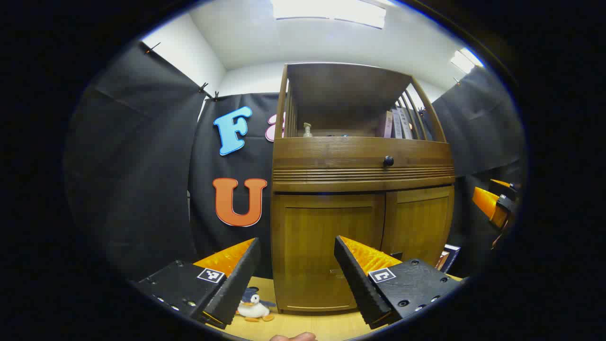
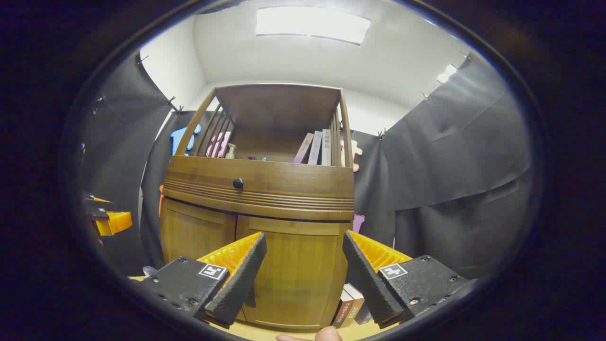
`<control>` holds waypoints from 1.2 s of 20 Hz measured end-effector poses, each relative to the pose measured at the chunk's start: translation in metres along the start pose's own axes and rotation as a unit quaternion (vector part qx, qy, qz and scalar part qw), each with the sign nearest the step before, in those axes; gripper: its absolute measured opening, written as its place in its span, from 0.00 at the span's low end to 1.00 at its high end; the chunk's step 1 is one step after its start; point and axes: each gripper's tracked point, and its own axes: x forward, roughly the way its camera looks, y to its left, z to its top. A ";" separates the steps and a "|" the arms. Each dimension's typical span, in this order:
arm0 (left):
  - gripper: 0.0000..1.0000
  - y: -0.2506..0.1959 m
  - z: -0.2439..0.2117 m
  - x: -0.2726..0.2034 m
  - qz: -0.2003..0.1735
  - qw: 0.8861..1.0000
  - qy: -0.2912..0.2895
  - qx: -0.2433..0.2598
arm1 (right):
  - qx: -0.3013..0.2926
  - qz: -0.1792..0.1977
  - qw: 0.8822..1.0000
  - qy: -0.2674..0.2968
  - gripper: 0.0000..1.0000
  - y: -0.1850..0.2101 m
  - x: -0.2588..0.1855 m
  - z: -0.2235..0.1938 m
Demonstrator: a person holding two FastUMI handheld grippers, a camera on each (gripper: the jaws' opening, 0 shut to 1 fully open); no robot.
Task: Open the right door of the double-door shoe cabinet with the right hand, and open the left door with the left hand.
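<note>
A wooden shoe cabinet [image 1: 360,180] with two shut doors stands ahead of me. Its left door [image 1: 326,251] faces my left gripper [image 1: 297,279], which is open and a short way in front of it. The right door [image 1: 416,222] lies beside it. In the right gripper view the right door [image 2: 296,270] sits behind my open right gripper [image 2: 303,274], with the left door [image 2: 196,232] further left. Each view catches the other gripper at its edge: the right gripper [image 1: 494,203] and the left gripper [image 2: 106,218]. Neither gripper touches a door.
Above the doors runs a drawer with a dark knob [image 1: 388,161] and an open shelf holding a bottle [image 1: 307,130] and books [image 1: 397,123]. A toy penguin [image 1: 253,308] lies on the floor at the left. More books [image 2: 350,303] lean at the cabinet's right foot.
</note>
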 end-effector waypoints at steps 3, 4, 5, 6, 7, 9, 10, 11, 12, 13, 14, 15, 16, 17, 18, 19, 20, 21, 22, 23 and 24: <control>0.95 -0.009 0.006 -0.004 0.004 1.000 -0.008 0.009 | 0.009 0.021 1.000 -0.003 1.00 0.005 -0.002 0.003; 0.94 -0.013 0.007 -0.005 0.003 1.000 -0.007 0.005 | 0.009 0.026 1.000 -0.003 1.00 0.006 -0.002 0.003; 0.95 -0.018 0.007 -0.007 0.001 1.000 -0.007 0.000 | 0.010 0.031 0.999 -0.002 1.00 0.007 -0.002 0.001; 0.95 -0.021 0.008 -0.009 0.000 1.000 -0.007 -0.005 | 0.012 0.036 0.999 0.001 1.00 0.008 -0.004 0.001; 1.00 -0.020 0.009 -0.011 0.003 1.000 -0.008 -0.008 | 0.014 0.042 0.999 0.002 1.00 0.009 -0.005 0.001; 0.95 -0.022 0.011 -0.014 0.006 1.000 -0.009 -0.013 | 0.015 0.046 0.999 0.005 1.00 0.007 -0.007 0.000; 0.95 -0.025 0.013 -0.014 0.004 1.000 -0.009 -0.014 | 0.015 0.047 0.999 0.006 1.00 0.005 -0.007 -0.001; 0.95 -0.028 0.014 -0.016 0.003 1.000 -0.010 -0.014 | 0.014 0.047 0.999 0.009 1.00 0.004 -0.007 -0.002; 1.00 -0.031 0.016 -0.016 0.002 1.000 -0.011 -0.013 | 0.015 0.048 0.999 0.009 1.00 0.003 -0.008 -0.002; 0.95 -0.034 0.016 -0.016 0.000 1.000 -0.012 -0.012 | 0.017 0.048 0.999 0.011 1.00 0.001 -0.008 -0.003; 0.95 -0.037 0.017 -0.017 -0.003 1.000 -0.013 -0.011 | 0.018 0.049 0.999 0.012 1.00 0.000 -0.007 -0.003; 0.95 -0.036 0.017 -0.016 -0.005 1.000 -0.014 -0.011 | 0.020 0.049 0.998 0.015 1.00 -0.001 -0.007 -0.005; 0.95 -0.037 0.018 -0.015 -0.006 1.000 -0.014 -0.011 | 0.021 0.049 0.998 0.017 1.00 -0.002 -0.006 -0.006; 0.95 -0.038 0.018 -0.016 -0.007 1.000 -0.014 -0.010 | 0.022 0.050 0.998 0.017 1.00 -0.003 -0.007 -0.007; 0.95 -0.041 0.019 -0.017 -0.008 1.000 -0.015 -0.008 | 0.022 0.049 0.998 0.018 1.00 -0.004 -0.006 -0.007; 0.95 -0.044 0.020 -0.019 -0.008 1.000 -0.016 -0.007 | 0.022 0.050 0.998 0.018 1.00 -0.005 -0.005 -0.008; 1.00 -0.045 0.021 -0.019 -0.007 1.000 -0.016 -0.006 | 0.022 0.049 0.998 0.018 1.00 -0.006 -0.005 -0.007; 1.00 -0.046 0.021 -0.020 -0.007 1.000 -0.016 -0.005 | 0.022 0.048 0.998 0.019 1.00 -0.007 -0.004 -0.008; 1.00 -0.047 0.021 -0.020 -0.008 1.000 -0.016 -0.005 | 0.022 0.048 0.998 0.020 1.00 -0.006 -0.003 -0.009; 1.00 -0.047 0.019 -0.020 -0.008 1.000 -0.016 -0.004 | 0.023 0.049 0.998 0.022 1.00 -0.005 -0.002 -0.011; 1.00 -0.047 0.018 -0.021 -0.006 1.000 -0.014 -0.002 | 0.023 0.050 0.998 0.025 1.00 -0.004 -0.001 -0.015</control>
